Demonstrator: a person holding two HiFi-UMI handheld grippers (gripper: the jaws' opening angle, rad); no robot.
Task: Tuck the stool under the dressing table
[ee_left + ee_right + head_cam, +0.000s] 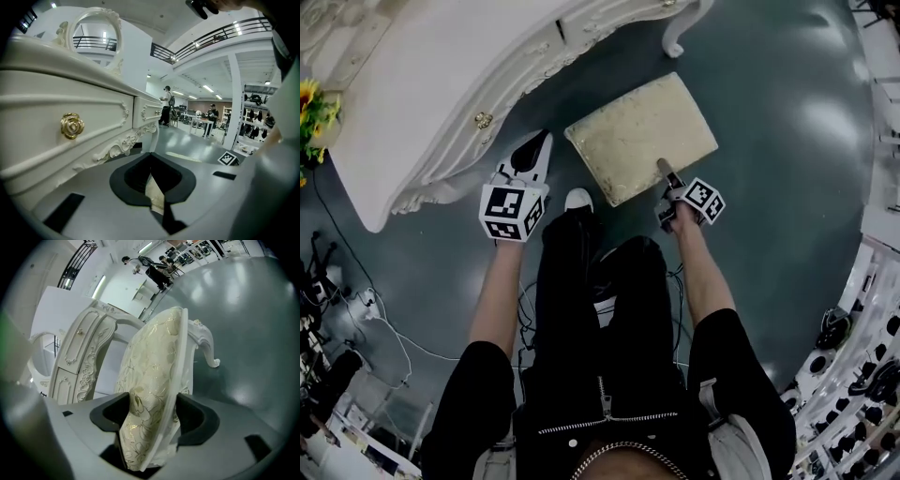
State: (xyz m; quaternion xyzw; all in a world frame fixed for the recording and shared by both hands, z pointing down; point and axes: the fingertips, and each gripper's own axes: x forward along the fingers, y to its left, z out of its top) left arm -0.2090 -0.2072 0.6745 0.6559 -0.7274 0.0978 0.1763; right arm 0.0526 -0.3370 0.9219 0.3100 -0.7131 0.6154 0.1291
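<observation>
The right gripper [149, 425] has its jaws clamped on the near edge of the stool [642, 131], one jaw pressing into the cream, gold-patterned cushion and the other on the white frame under it. From that grip the padded seat stretches away ahead of the jaws, and one curled white stool leg [211, 350] shows beyond them to the right, above the grey floor [787, 141]. The left gripper [540, 141] has its jaws brought together to a point with nothing gripped; a thin pale sliver shows in the slit between them, too narrow to identify. Its tips lie just left of the stool's near left corner, apart from it, and close to the carved front edge of the dressing table [431, 84]. Just left of those jaws runs a drawer front with a gold rose knob [71, 125], and farther up an oval mirror [96, 33]. The stool stands on the floor in front of the dressing table, outside it, with a table leg [675, 37] beyond its far side.
</observation>
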